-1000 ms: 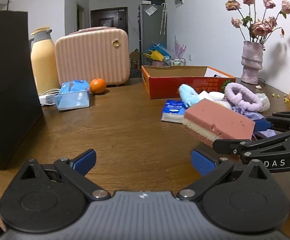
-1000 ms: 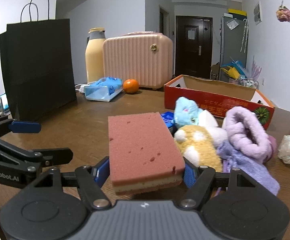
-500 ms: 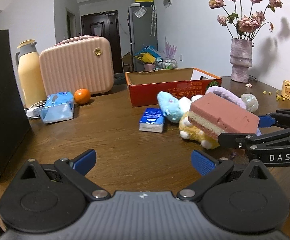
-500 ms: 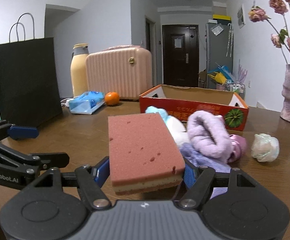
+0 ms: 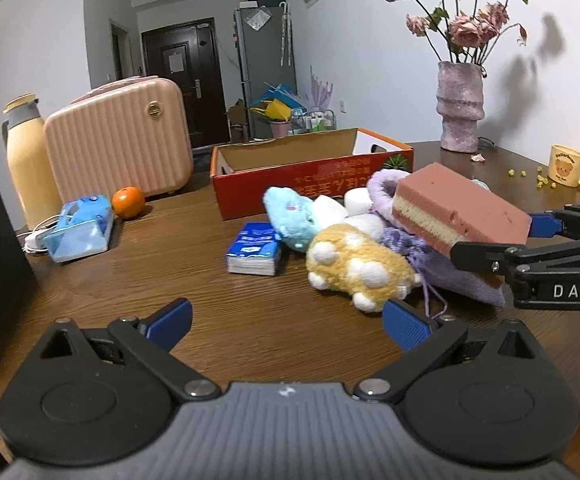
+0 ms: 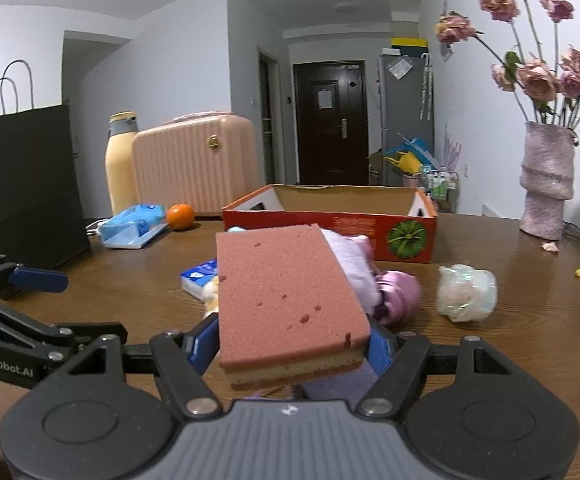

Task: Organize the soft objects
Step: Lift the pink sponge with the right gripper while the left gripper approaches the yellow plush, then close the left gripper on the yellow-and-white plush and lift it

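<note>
My right gripper (image 6: 292, 346) is shut on a pink and yellow sponge (image 6: 286, 292), held level above the table; the same sponge (image 5: 458, 210) shows at the right of the left wrist view. Behind it stands an open red cardboard box (image 6: 330, 222), the box (image 5: 310, 178) empty as far as I see. In front of the box lies a heap of soft things: a blue plush (image 5: 294, 216), a yellow paw plush (image 5: 358, 266), a purple scrunchie (image 5: 382, 188) and a purple knitted cloth (image 5: 454, 276). My left gripper (image 5: 286, 326) is open over bare wood, holding nothing.
A tissue pack (image 5: 254, 250) lies left of the heap. Further left are a wipes pack (image 5: 80, 232), an orange (image 5: 128, 202), a pink case (image 5: 120, 144), a flask (image 5: 30, 160) and a black bag (image 6: 22, 180). A vase (image 6: 546, 188), a crumpled wrapper (image 6: 466, 292) and a mug (image 5: 568, 166) stand right.
Both grippers have moved across the table toward the red box; the box and soft heap now appear nearer and more central. The sponge stays clamped in the right gripper.
</note>
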A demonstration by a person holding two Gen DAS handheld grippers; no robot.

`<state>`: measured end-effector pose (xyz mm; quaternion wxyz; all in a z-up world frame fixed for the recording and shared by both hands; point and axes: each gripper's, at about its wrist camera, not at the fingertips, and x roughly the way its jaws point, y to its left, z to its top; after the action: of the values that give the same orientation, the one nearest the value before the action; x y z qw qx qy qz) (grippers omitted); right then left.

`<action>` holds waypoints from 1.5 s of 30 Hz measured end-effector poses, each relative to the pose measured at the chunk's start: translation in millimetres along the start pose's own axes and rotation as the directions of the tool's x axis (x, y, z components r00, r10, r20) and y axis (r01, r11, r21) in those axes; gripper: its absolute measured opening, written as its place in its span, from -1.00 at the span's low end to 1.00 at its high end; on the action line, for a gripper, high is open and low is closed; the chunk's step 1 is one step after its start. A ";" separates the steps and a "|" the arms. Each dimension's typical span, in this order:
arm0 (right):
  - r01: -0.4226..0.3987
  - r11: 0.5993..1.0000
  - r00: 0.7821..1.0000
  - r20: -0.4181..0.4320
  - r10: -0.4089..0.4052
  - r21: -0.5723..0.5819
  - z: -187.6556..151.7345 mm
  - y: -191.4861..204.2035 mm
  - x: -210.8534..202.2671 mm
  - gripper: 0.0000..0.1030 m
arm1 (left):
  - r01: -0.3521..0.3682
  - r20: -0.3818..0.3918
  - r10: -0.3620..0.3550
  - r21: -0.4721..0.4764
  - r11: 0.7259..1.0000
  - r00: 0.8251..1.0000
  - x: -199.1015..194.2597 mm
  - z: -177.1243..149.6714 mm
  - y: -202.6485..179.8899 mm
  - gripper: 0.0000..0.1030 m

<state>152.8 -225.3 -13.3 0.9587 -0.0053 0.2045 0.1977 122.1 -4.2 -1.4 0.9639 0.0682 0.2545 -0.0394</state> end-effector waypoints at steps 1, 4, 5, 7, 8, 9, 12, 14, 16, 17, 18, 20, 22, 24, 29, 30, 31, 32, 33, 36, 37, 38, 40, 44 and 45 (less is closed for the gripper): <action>0.006 1.000 1.000 0.003 -0.006 0.004 -0.4 -4.1 -0.7 0.39 | 0.005 -0.001 -0.005 0.003 1.000 1.000 1.8 0.7 -2.8 1.00; 0.022 1.000 1.000 0.011 -0.022 0.016 -1.8 -15.4 -2.9 0.39 | 0.013 -0.005 -0.013 0.019 1.000 1.000 7.4 4.5 -12.6 1.00; 0.027 0.999 1.000 0.013 -0.027 0.020 -2.5 -19.2 -3.5 0.39 | 0.017 -0.006 -0.017 0.022 1.000 1.000 9.3 5.3 -15.8 1.00; 0.037 0.999 0.999 0.018 -0.038 0.030 -4.0 -26.4 -4.4 0.39 | 0.026 -0.009 -0.026 0.028 0.999 1.000 13.4 7.2 -20.1 1.00; 0.042 0.999 0.999 0.021 -0.042 0.034 -4.7 -30.0 -5.3 0.39 | 0.027 -0.012 -0.027 0.034 0.999 1.000 15.8 8.3 -22.9 1.00; 0.047 0.998 0.999 0.023 -0.048 0.040 -5.0 -33.2 -5.1 0.39 | 0.030 -0.013 -0.030 0.039 0.999 0.999 18.5 9.4 -25.2 1.00; 0.060 0.997 0.998 0.029 -0.062 0.056 -7.3 -43.2 -5.5 0.39 | 0.042 -0.018 -0.041 0.055 0.998 0.999 26.3 12.4 -30.7 1.00; 0.070 0.996 0.997 0.033 -0.072 0.063 -8.0 -48.4 -5.4 0.39 | 0.045 -0.020 -0.044 0.070 0.997 0.999 32.7 14.4 -34.1 1.00; 0.080 0.994 0.996 0.035 -0.083 0.072 -8.4 -53.8 -4.8 0.39 | 0.036 -0.027 -0.034 0.093 0.995 0.999 40.7 16.5 -38.0 1.00; 0.086 0.993 0.995 0.035 -0.089 0.076 -8.7 -55.8 -4.5 0.39 | 0.036 -0.029 -0.033 0.104 0.994 0.999 44.5 17.5 -39.6 1.00; 0.092 0.992 0.995 0.034 -0.095 0.080 -8.7 -58.6 -3.9 0.39 | 0.040 -0.031 -0.036 0.113 0.993 0.999 48.5 18.4 -41.0 1.00; 0.107 0.990 0.993 0.032 -0.111 0.090 -9.7 -63.1 -3.0 0.39 | 0.054 -0.037 -0.050 0.131 0.990 0.998 55.9 19.9 -43.3 1.00; 0.120 0.988 0.992 0.031 -0.124 0.100 -10.1 -67.8 -2.1 0.39 | 0.069 -0.038 -0.064 0.150 0.986 0.997 63.2 20.9 -45.9 1.00; 0.133 0.985 0.990 0.030 -0.137 0.110 -10.5 -72.6 -1.2 0.39 | 0.079 -0.039 -0.074 0.171 0.982 0.997 70.6 21.6 -48.1 1.00; 0.158 0.977 0.987 0.007 -0.161 0.141 -11.1 -81.8 5.3 0.39 | 0.114 -0.037 -0.109 0.222 0.968 0.993 88.1 25.6 -51.1 1.00; 0.163 0.976 0.986 0.002 -0.165 0.143 -11.5 -82.8 7.0 0.39 | 0.121 -0.037 -0.115 0.228 0.966 0.993 91.8 26.4 -50.8 1.00; 0.167 0.975 0.986 -0.003 -0.168 0.145 -12.1 -84.3 8.1 0.39 | 0.127 -0.039 -0.121 0.232 0.964 0.992 96.2 27.1 -50.2 1.00; 0.171 0.974 0.985 -0.009 -0.171 0.147 -12.3 -85.1 9.7 0.39 | 0.135 -0.043 -0.129 0.233 0.963 0.991 100.3 27.6 -49.2 1.00; 0.176 0.973 0.984 -0.015 -0.175 0.149 -12.6 -85.7 11.2 0.39 | 0.147 -0.050 -0.140 0.232 0.961 0.989 105.0 27.9 -47.7 1.00; 0.190 0.969 0.982 -0.034 -0.187 0.156 -13.4 -88.4 15.9 0.39 | 0.205 -0.074 -0.194 0.207 0.957 0.978 116.8 29.0 -40.9 1.00; 0.194 0.968 0.981 -0.040 -0.190 0.159 -13.6 -89.2 17.7 0.39 | 0.223 -0.077 -0.211 0.201 0.954 0.974 119.8 29.2 -38.5 1.00; 0.199 0.967 0.980 -0.046 -0.194 0.162 -13.5 -89.8 19.1 0.39 | 0.235 -0.078 -0.223 0.198 0.952 0.972 122.5 29.5 -36.9 1.00; 0.207 0.964 0.978 -0.059 -0.200 0.165 -14.1 -90.8 22.0 0.39 | 0.257 -0.081 -0.246 0.194 0.947 0.966 128.5 30.1 -33.5 1.00; 0.221 0.962 0.974 -0.076 -0.212 0.163 -15.2 -91.2 26.5 0.39 | 0.293 -0.110 -0.277 0.175 0.940 0.955 142.1 28.7 -29.3 1.00; 0.224 0.961 0.974 -0.078 -0.214 0.162 -15.3 -91.4 27.2 0.39 | 0.301 -0.120 -0.284 0.163 0.940 0.951 145.0 28.9 -27.5 1.00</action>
<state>204.5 -300.7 -44.5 0.9650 0.0480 0.2475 0.0720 258.9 -41.8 -51.5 0.9241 0.1177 0.3025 -0.2016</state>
